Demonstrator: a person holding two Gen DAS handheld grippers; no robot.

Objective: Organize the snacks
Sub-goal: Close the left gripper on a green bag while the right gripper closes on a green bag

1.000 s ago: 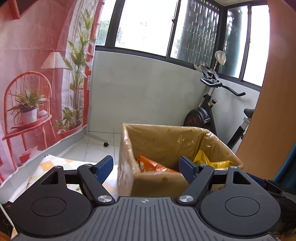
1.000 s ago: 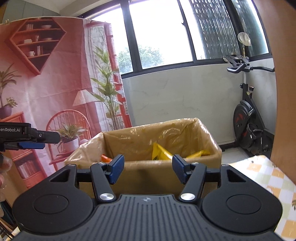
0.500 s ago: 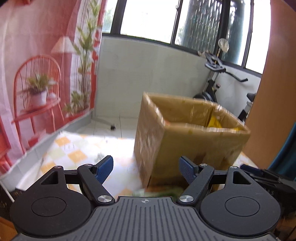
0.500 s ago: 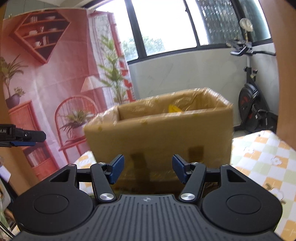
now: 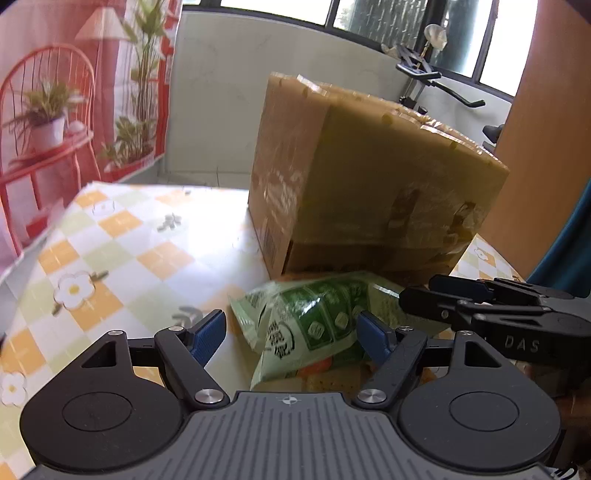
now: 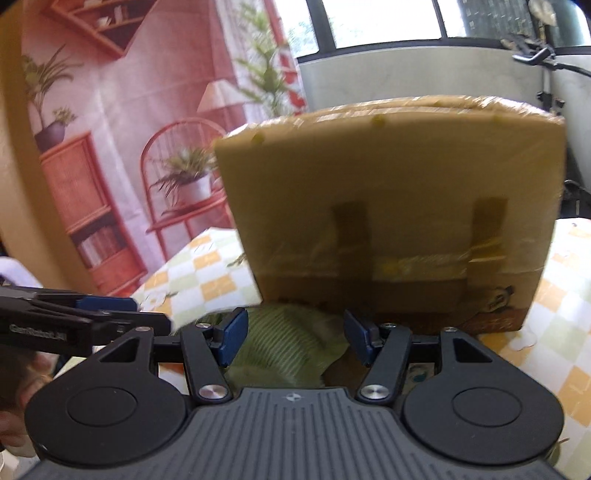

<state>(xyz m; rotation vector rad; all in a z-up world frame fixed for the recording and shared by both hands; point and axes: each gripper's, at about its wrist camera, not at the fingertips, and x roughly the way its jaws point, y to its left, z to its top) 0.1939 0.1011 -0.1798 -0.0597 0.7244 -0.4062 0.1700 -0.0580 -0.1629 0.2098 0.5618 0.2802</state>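
Green snack bag (image 5: 314, 325) is lying on the checked tablecloth (image 5: 110, 236) just near of the cardboard box (image 5: 369, 177). Left gripper (image 5: 291, 332) and right gripper (image 6: 291, 334) are both hovering over it, jaws apart, gripping nothing.

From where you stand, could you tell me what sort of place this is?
Probably a home balcony or sunroom set up for recording: an exercise bike by the windows, a printed living-room backdrop, and a checked tablecloth.
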